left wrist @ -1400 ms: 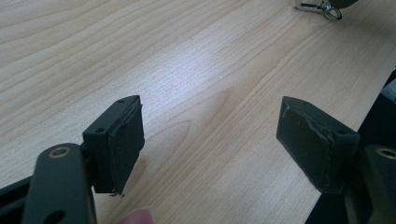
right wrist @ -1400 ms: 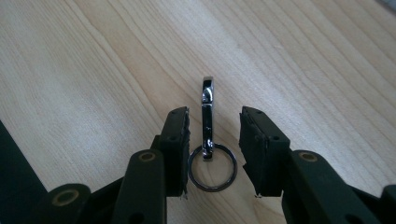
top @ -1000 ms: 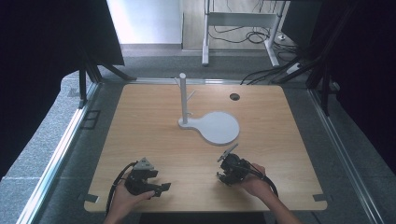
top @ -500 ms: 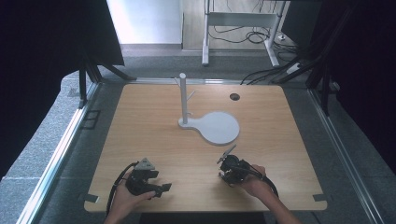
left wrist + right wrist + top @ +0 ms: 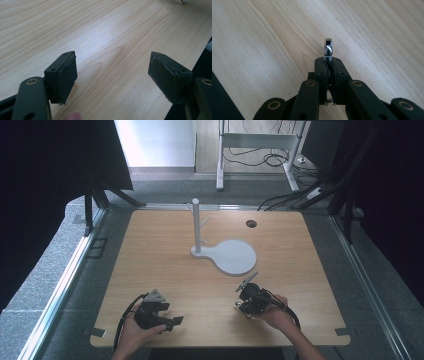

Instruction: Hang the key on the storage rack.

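Near the white stand (image 5: pixel 223 251), the right gripper (image 5: pixel 328 60) pinches a shiny metal piece (image 5: pixel 328 48), while the left gripper (image 5: pixel 112 72) gapes wide over bare table (image 5: pixel 105 30).

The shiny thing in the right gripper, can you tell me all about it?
The shiny thing looks like chrome metal, thin and flat with a rounded end. The right gripper is shut on it, so its rounded tip pokes out past the pads. In the high view it sticks up slanted above the wooden table. Its other end is hidden.
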The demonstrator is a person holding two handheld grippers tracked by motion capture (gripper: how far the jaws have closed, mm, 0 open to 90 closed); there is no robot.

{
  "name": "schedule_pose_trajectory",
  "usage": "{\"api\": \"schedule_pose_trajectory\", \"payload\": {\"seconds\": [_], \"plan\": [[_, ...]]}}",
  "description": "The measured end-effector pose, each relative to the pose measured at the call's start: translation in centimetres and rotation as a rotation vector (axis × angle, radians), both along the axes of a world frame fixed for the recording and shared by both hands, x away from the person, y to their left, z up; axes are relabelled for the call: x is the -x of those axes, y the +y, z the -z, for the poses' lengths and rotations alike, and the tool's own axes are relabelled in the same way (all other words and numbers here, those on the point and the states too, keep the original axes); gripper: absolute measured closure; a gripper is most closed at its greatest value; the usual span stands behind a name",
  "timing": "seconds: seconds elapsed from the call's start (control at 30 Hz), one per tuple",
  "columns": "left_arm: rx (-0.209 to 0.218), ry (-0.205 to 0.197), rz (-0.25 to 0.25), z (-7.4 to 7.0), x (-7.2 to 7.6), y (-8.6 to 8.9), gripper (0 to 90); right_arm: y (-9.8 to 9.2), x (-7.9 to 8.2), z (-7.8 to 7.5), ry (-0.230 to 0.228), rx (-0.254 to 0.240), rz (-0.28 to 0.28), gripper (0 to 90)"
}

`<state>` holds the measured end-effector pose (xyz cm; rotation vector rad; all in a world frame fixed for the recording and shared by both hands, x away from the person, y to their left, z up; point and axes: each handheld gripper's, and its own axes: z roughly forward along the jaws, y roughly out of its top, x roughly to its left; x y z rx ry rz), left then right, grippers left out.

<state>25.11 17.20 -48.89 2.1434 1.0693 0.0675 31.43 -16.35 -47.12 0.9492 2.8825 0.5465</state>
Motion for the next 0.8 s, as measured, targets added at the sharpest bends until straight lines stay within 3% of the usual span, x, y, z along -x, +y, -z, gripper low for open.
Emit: {"api": "schedule_pose_trajectory", "payload": {"seconds": [0.8], "plan": [[-0.012, -0.001, 0.006, 0.0, 0.0, -0.2, 23.7, -1.1, -1.3, -4.6, -0.134, -0.116, 0.054, 84.3]]}}
